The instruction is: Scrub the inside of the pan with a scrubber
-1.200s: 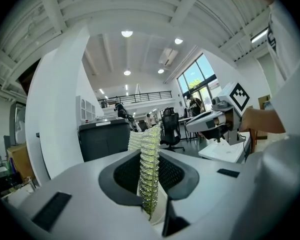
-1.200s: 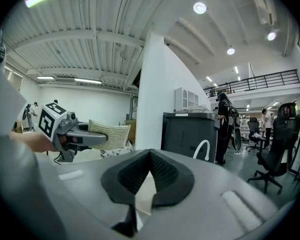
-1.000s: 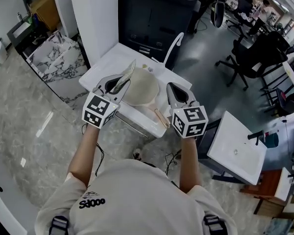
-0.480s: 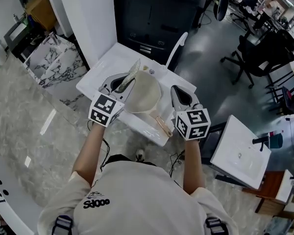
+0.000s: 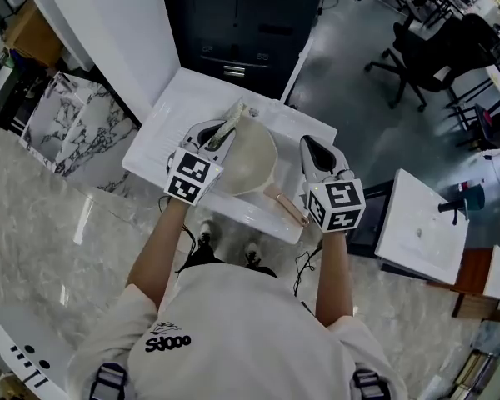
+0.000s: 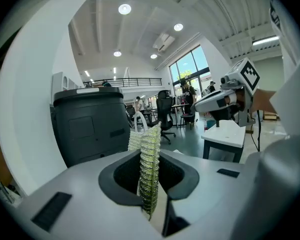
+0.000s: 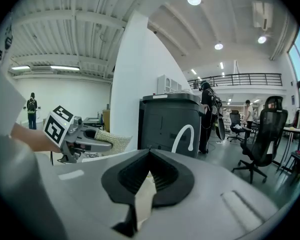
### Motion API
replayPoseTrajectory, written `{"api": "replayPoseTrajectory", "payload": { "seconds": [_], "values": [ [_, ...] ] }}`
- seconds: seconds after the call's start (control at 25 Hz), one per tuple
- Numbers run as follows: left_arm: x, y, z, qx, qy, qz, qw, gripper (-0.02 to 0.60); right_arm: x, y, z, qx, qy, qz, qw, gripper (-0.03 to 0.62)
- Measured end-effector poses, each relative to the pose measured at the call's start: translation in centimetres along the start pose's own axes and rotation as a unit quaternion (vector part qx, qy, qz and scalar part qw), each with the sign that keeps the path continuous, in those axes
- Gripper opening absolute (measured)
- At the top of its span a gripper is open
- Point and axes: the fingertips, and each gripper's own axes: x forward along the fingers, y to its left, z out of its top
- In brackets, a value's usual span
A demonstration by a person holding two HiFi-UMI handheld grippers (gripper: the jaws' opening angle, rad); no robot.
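Note:
A cream pan (image 5: 250, 161) with a copper-coloured handle (image 5: 287, 206) lies in a white sink unit (image 5: 162, 127). My left gripper (image 5: 220, 137) hovers over the pan's left rim, shut on a greenish mesh scrubber (image 5: 230, 123) that stands upright between the jaws (image 6: 149, 176). My right gripper (image 5: 311, 147) is at the pan's right side, above the handle, and its jaws meet with nothing between them (image 7: 149, 154). The right gripper view shows the left gripper (image 7: 82, 140) and the scrubber (image 7: 112, 143) level with it.
A white arched faucet (image 5: 297, 63) rises at the sink's far edge. Behind it stands a large black cabinet (image 5: 233, 19). A second white sink unit (image 5: 421, 223) is to the right, and office chairs (image 5: 417, 65) are beyond. The floor is marbled tile.
The head view has shifted forward over the sink. Both grippers keep their places at the pan's two sides, and the left still holds the scrubber.

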Motion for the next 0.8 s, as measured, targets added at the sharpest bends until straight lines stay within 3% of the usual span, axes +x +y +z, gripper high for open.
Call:
{"api": "replayPoseTrajectory", "payload": {
  "seconds": [0.2,0.48,0.8],
  "values": [
    [3.4,0.0,-2.3,0.024,0.025,-0.055,0.9979,0.066,1.4,-0.7,-1.7,0.02,0.018,-0.042,0.999,0.009],
    [8.4,-0.1,-6.3,0.026,0.06,-0.111,0.9917,0.066,3.5,-1.5,-3.9,0.029,0.048,-0.076,0.996,0.009],
    [13.6,-1.5,-12.1,0.09,0.125,-0.16,0.975,0.066,4.2,-2.0,-6.7,0.056,0.076,-0.092,0.991,0.009]
  ]
}}
